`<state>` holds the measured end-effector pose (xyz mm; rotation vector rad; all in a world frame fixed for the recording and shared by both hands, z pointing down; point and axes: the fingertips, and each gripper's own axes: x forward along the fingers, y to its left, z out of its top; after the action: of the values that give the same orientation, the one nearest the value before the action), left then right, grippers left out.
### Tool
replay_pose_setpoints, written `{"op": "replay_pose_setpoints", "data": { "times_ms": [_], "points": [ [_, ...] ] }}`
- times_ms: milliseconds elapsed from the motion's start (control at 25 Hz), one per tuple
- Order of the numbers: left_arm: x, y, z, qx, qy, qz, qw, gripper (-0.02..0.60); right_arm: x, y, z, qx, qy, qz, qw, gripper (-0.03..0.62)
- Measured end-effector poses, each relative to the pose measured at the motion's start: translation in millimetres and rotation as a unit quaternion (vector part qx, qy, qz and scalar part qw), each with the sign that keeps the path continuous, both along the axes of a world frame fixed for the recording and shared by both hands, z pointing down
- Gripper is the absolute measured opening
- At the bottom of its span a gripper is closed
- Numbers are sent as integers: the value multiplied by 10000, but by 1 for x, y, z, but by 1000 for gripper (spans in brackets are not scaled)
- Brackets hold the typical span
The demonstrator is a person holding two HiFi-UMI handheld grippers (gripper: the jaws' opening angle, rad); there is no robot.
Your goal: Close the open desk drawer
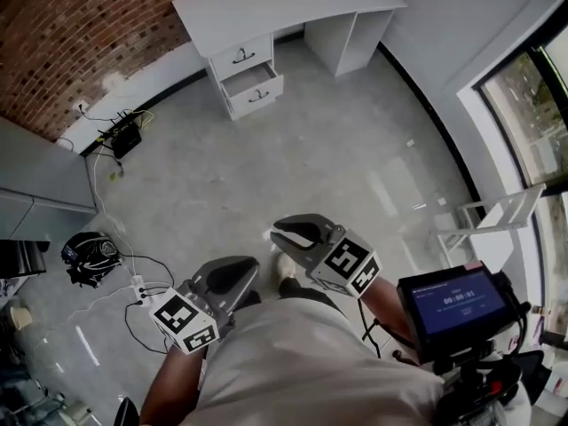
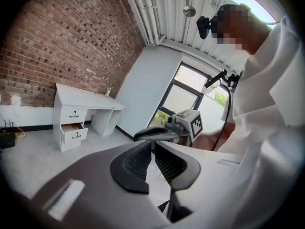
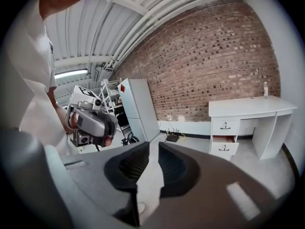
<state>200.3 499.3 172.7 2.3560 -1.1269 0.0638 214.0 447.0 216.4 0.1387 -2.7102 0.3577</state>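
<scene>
The white desk (image 1: 284, 7) stands against the brick wall, far across the floor from me. Its lower drawer (image 1: 253, 82) is pulled out a little; the upper drawer (image 1: 241, 56) is flush. That open drawer also shows small in the left gripper view (image 2: 74, 130) and in the right gripper view (image 3: 223, 144). Both grippers hang close to the person's body, well away from the desk. The left gripper (image 1: 248, 267) (image 2: 153, 143) is shut with nothing in it. The right gripper (image 1: 277, 230) (image 3: 153, 145) is likewise shut and holds nothing.
A power strip with cables (image 1: 120, 136) lies by the wall left of the desk. A black bag (image 1: 89, 256) sits on the floor at my left beside a grey cabinet (image 1: 35, 189). A white rack (image 1: 493, 224) stands at the window side. A screen device (image 1: 457, 304) hangs at the person's right.
</scene>
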Motion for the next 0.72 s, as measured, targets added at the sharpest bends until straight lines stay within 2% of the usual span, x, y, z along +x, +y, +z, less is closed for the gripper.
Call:
{"op": "replay_pose_setpoints", "data": {
  "times_ms": [120, 400, 720],
  "points": [
    [-5, -44, 4, -86, -22, -24, 10000, 34, -5, -44, 10, -188, -94, 75, 9998, 47],
    [-44, -108, 8, -103, 45, 94, 9999, 34, -43, -100, 19, -320, -103, 226, 9992, 46],
    [-110, -196, 15, -99, 370, 856, 9956, 34, -111, -183, 27, -225, 214, 766, 9966, 46]
  ]
}}
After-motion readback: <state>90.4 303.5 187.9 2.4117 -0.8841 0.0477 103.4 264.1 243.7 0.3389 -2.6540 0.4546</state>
